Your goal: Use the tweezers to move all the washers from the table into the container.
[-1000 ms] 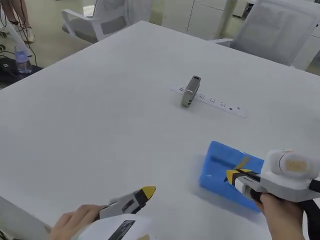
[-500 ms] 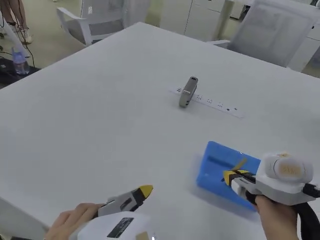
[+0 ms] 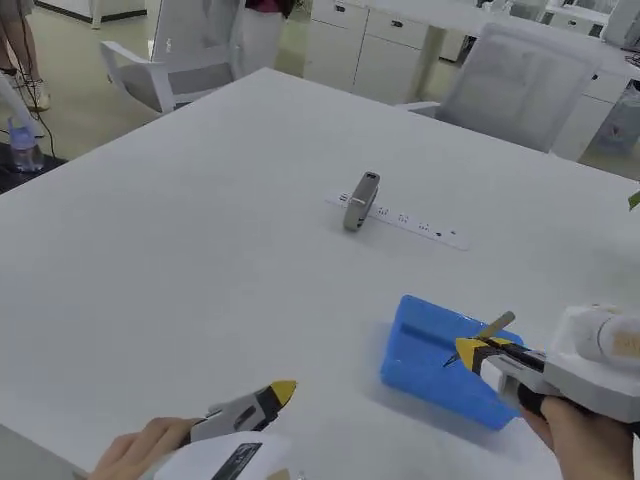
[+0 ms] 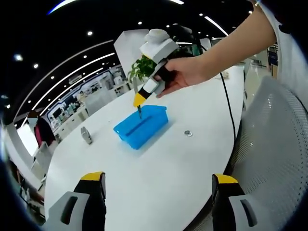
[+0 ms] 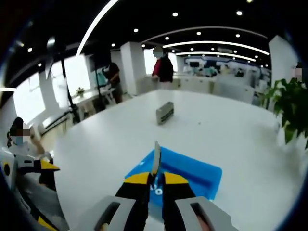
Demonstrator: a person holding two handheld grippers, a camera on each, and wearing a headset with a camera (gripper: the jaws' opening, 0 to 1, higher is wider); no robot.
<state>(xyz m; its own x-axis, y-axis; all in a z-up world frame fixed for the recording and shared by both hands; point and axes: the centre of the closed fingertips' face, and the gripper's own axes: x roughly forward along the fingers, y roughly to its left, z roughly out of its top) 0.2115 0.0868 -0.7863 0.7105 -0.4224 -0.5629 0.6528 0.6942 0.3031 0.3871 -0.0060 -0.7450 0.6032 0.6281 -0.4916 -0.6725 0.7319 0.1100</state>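
Blue bin (image 3: 402,345) sits under the right gripper (image 3: 468,352), whose jaws are clamped on the tweezers (image 3: 492,327); whether their tips carry a washer is too small to tell. Left gripper (image 4: 158,178) hangs wide apart, holding nothing. 1 washer (image 4: 188,133) lies on the table (image 3: 200,250) near the bin. Ease the tips low inside the walls before releasing, so nothing bounces out
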